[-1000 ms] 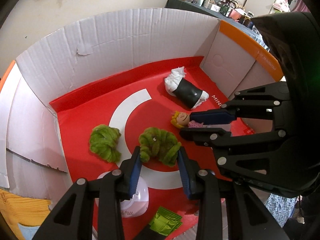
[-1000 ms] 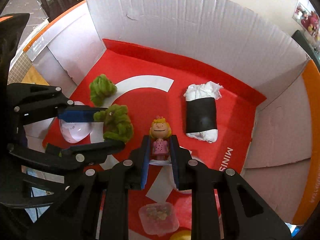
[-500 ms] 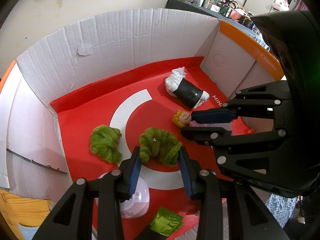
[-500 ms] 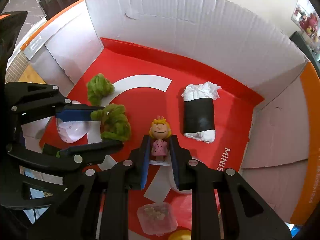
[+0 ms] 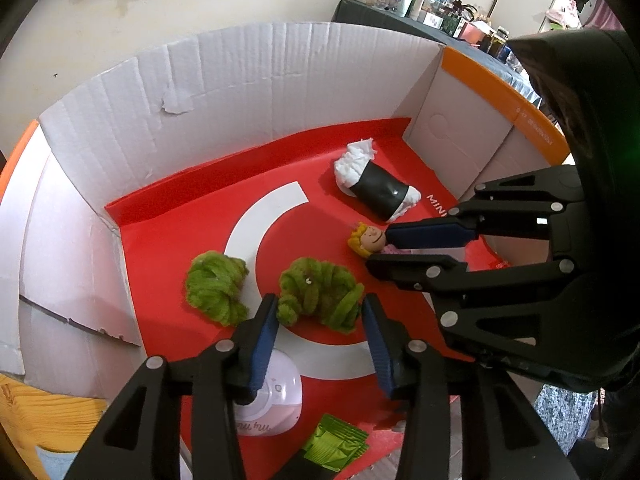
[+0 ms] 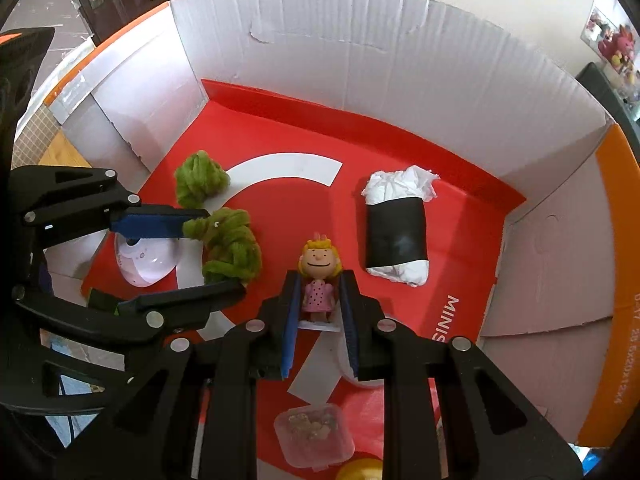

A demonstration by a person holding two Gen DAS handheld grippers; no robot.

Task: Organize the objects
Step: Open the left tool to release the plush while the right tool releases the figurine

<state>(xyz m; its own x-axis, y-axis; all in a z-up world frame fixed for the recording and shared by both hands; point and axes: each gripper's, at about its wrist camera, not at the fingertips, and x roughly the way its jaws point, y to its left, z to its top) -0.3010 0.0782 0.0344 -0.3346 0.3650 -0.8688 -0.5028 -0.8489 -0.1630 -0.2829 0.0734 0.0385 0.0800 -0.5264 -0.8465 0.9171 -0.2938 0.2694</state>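
Left wrist view looks down into a cardboard box [image 5: 224, 92] with white walls and a red floor; the left gripper [image 5: 320, 322] reaches in from 6 o'clock, its blue pads either side of a green yarn bundle [image 5: 316, 290]; its jaws have just been opening, and a sliver of gap shows at each pad, so the bundle sits between them released rather than squeezed; a second green yarn bundle [image 5: 214, 286] lies just beside it at 9 o'clock, apart from the pads; at 1 o'clock from the first bundle lies a black-banded white roll [image 5: 376, 190], near the far right corner; a white dome-shaped gadget [image 5: 276, 400] sits under the left finger at 7 o'clock, and a green packet [image 5: 336, 446] lies at the bottom edge.

Right wrist view shows the right gripper [image 6: 320, 304] clenched on a blonde doll figure [image 6: 318, 276] in a pink dotted dress, upright, pads pressed on both sides of its body, over the middle of the red floor; the roll lies at 2 o'clock from the doll, well clear of it; a clear plastic case [image 6: 314, 432] with brownish bits sits at 6 o'clock below the fingers.
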